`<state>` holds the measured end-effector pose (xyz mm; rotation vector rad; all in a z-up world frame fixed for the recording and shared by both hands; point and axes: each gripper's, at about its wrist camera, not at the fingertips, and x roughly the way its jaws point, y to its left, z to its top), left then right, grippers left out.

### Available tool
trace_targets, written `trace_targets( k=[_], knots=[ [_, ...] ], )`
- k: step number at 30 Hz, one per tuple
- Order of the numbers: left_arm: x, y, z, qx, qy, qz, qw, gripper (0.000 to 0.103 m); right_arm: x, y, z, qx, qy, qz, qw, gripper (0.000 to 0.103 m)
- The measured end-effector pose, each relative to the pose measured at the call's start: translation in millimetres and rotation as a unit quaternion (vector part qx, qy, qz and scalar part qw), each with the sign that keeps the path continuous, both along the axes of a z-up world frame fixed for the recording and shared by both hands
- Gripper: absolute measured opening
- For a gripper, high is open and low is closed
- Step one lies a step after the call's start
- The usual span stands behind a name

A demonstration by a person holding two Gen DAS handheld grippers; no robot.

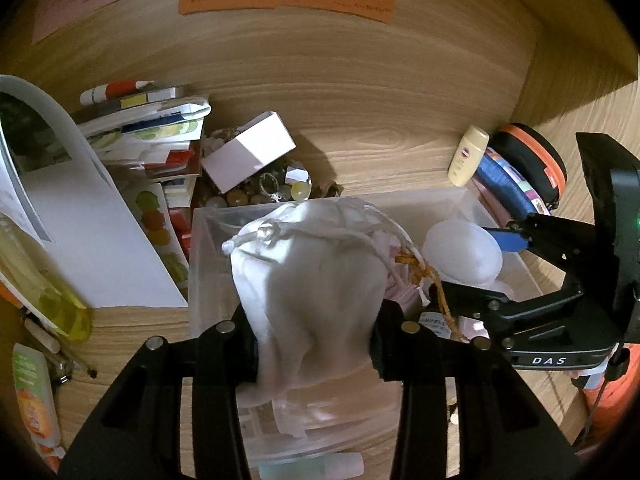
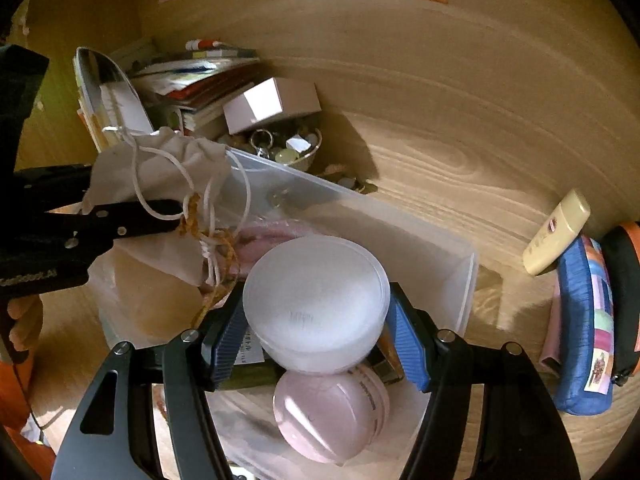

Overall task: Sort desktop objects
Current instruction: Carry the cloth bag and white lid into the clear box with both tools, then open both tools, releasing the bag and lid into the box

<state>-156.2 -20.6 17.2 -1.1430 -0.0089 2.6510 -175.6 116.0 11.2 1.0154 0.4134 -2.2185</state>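
My left gripper (image 1: 314, 344) is shut on a white drawstring pouch (image 1: 312, 280) and holds it over the clear plastic bin (image 1: 200, 264). The pouch (image 2: 160, 168) and left gripper (image 2: 132, 208) also show at the left of the right wrist view. My right gripper (image 2: 316, 344) is shut on a round frosted white jar (image 2: 316, 300), held inside the bin (image 2: 468, 280) above a pink round jar (image 2: 328, 420). The white jar (image 1: 464, 248) and right gripper (image 1: 500, 256) show at the right of the left wrist view.
A pile of books and papers (image 1: 152, 140), a white box (image 1: 248, 156) on a bowl of trinkets (image 2: 296, 148) stand behind the bin. A cream bottle (image 1: 468, 156), a blue pouch (image 2: 584, 336) and an orange-rimmed case (image 1: 536, 156) lie right. Bottles and brushes (image 1: 48, 340) lie left.
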Motion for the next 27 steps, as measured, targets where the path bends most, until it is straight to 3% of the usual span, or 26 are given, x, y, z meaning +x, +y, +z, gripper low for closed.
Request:
trace_targets(
  k=[8, 10, 15, 17, 27],
  knots=[
    [-6, 6, -10, -0.014, -0.010, -0.005, 0.9998, 0.042, -2, -4, -4, 0.004, -0.001, 0.001, 1.000, 0.063],
    [-6, 8, -11, -0.021, -0.010, -0.005, 0.9997, 0.045, -2, -6, -5, 0.008, 0.002, 0.002, 1.000, 0.063],
    [-3, 10, -10, -0.030, -0.008, -0.002, 0.9995, 0.068, 0, -8, -5, 0.014, 0.005, 0.006, 1.000, 0.063],
    [0, 11, -9, -0.028, -0.005, -0.005, 0.9996, 0.072, 0, -7, -5, 0.014, 0.006, 0.007, 1.000, 0.063],
    [11, 9, 2, -0.017, -0.002, -0.015, 0.9997, 0.080, 20, 18, 16, 0.002, 0.029, -0.023, 0.999, 0.069]
  ],
)
